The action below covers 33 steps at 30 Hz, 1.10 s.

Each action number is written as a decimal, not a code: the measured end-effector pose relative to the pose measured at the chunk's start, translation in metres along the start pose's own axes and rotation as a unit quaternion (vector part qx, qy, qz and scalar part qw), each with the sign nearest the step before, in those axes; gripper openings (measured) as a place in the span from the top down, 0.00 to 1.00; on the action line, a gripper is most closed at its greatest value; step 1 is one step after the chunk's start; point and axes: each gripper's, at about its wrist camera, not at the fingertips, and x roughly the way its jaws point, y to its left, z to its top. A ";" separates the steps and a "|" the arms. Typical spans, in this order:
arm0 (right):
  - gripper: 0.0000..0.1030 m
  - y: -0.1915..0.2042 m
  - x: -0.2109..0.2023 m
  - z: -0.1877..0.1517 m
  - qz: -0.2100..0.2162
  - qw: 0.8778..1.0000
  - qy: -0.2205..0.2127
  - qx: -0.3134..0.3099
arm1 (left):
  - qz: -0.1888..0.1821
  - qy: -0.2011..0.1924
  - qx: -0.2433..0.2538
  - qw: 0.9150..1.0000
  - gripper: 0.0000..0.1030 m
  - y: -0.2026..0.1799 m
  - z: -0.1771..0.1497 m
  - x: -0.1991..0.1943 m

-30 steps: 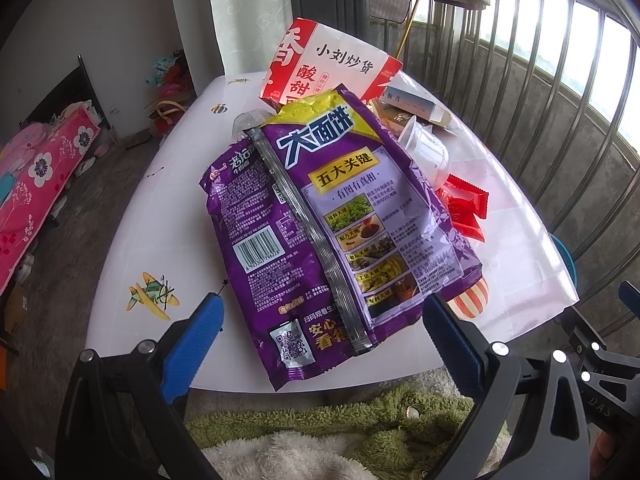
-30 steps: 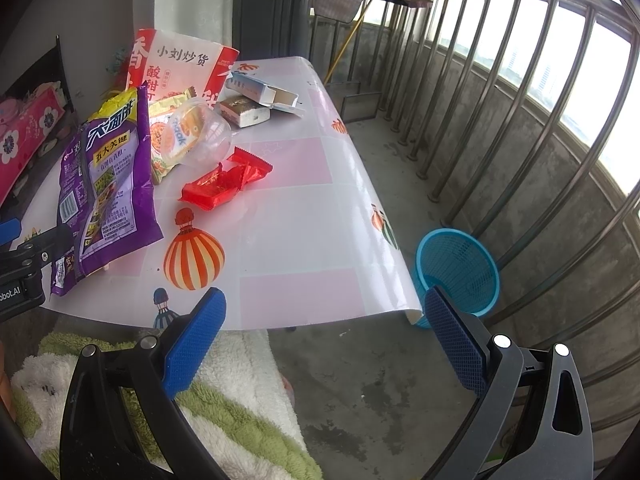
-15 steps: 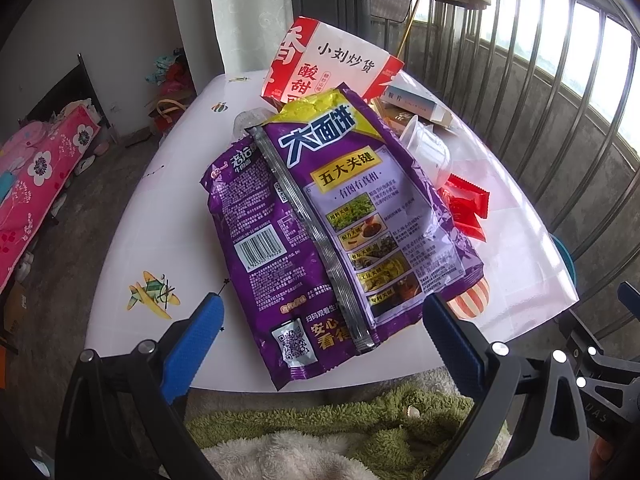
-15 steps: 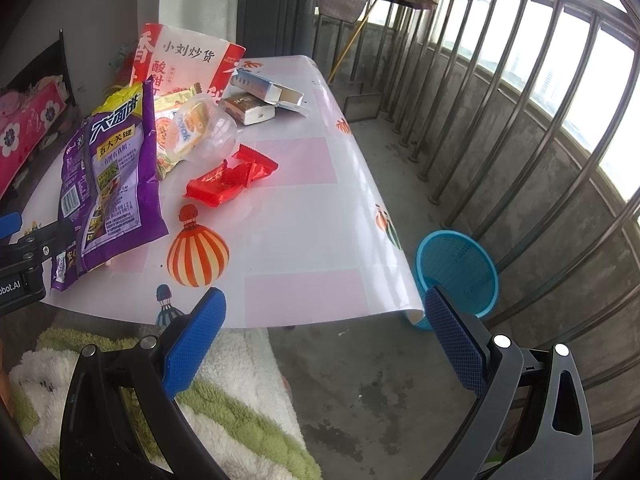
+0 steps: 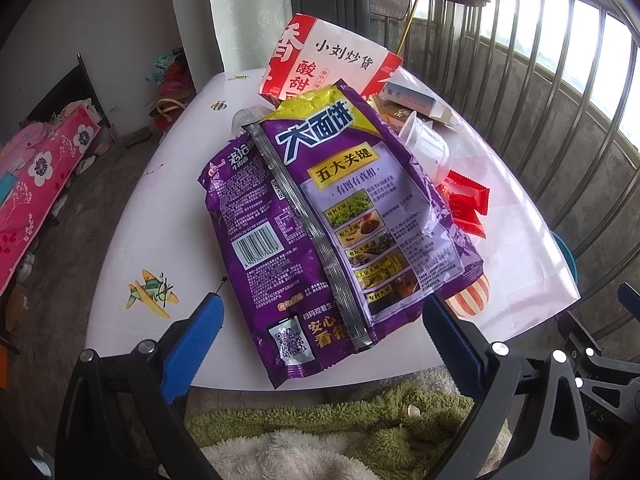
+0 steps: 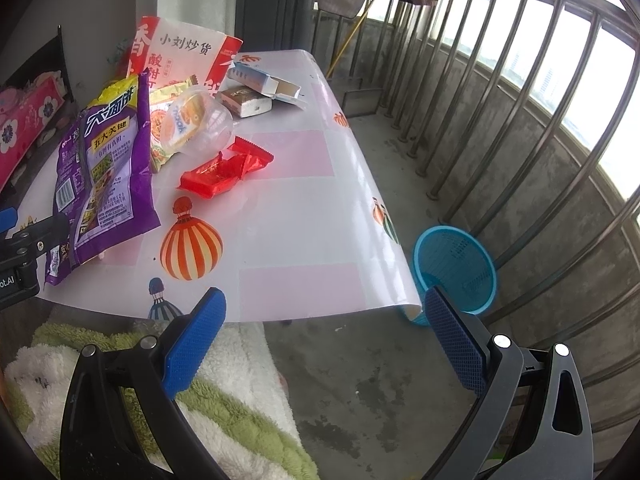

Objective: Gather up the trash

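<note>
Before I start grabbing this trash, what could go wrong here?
The purple bag is wide and overhangs the table's near edge; the open left gripper may pinch only a corner and let it slide off. It also leans on the clear cup, so lifting it could roll the cup. The blue basket stands on the floor beyond the table's corner, so a light wrapper like the red one could miss it.

Right gripper [image 6: 324, 316] wide open, empty, below table [image 6: 300, 216] near edge. Purple snack bag [image 6: 106, 172], red wrappers [image 6: 226, 170], clear cup [image 6: 204, 122] on tabletop. Blue basket [image 6: 456, 268] on floor beside table corner.
</note>
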 end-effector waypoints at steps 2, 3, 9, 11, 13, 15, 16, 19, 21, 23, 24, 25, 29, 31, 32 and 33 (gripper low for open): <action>0.08 -0.001 0.000 -0.001 -0.001 1.000 0.000 -0.001 | 0.000 0.001 0.001 1.000 0.06 0.000 0.000 0.000; 0.08 -0.001 0.001 -0.001 -0.002 1.000 0.001 -0.002 | 0.000 0.001 0.001 1.000 0.06 0.000 0.000 0.000; 0.08 -0.001 0.001 -0.002 -0.002 1.000 0.000 -0.002 | 0.000 0.002 0.000 1.000 0.06 0.000 0.000 0.001; 0.08 -0.002 0.001 -0.003 0.002 1.000 0.003 0.000 | 0.003 0.003 -0.002 1.000 0.05 0.001 -0.001 0.001; 0.08 -0.003 0.002 -0.003 0.010 1.000 0.002 0.003 | 0.001 0.002 -0.002 1.000 0.05 0.003 0.000 0.002; 0.08 -0.002 0.001 -0.003 0.018 1.000 -0.003 0.004 | 0.001 -0.001 0.000 1.000 0.05 0.009 0.004 0.003; 0.08 -0.003 0.000 -0.003 0.024 1.000 -0.008 0.004 | 0.005 -0.005 -0.003 1.000 0.05 0.013 0.006 0.003; 0.08 0.001 -0.001 0.000 0.046 0.999 -0.022 -0.001 | 0.019 -0.020 -0.032 0.999 0.05 0.035 0.011 0.000; 0.08 0.004 -0.001 0.004 0.058 0.998 -0.038 -0.013 | 0.024 -0.027 -0.050 0.998 0.06 0.051 0.013 0.000; 0.08 0.007 -0.001 0.010 0.071 0.996 -0.052 -0.017 | 0.026 -0.035 -0.052 0.998 0.06 0.065 0.015 0.001; 0.08 0.008 -0.001 0.014 0.081 0.995 -0.059 -0.015 | 0.027 -0.040 -0.051 0.998 0.05 0.072 0.015 0.002; 0.08 0.009 -0.001 0.017 0.092 0.993 -0.067 -0.010 | 0.027 -0.046 -0.051 0.997 0.06 0.078 0.015 0.002; 0.08 0.022 -0.002 0.035 0.111 0.989 -0.096 -0.011 | -0.017 -0.071 -0.065 0.995 0.05 0.104 0.014 0.003; 0.08 0.029 -0.005 0.044 0.120 0.986 -0.113 -0.014 | -0.052 -0.093 -0.079 0.991 0.06 0.114 0.012 0.003; 0.10 0.033 -0.006 0.049 0.129 0.985 -0.117 -0.016 | -0.066 -0.105 -0.086 0.989 0.05 0.118 0.010 0.004; 0.16 0.037 -0.005 0.053 0.137 0.983 -0.117 -0.019 | -0.073 -0.113 -0.091 0.987 0.06 0.120 0.010 0.005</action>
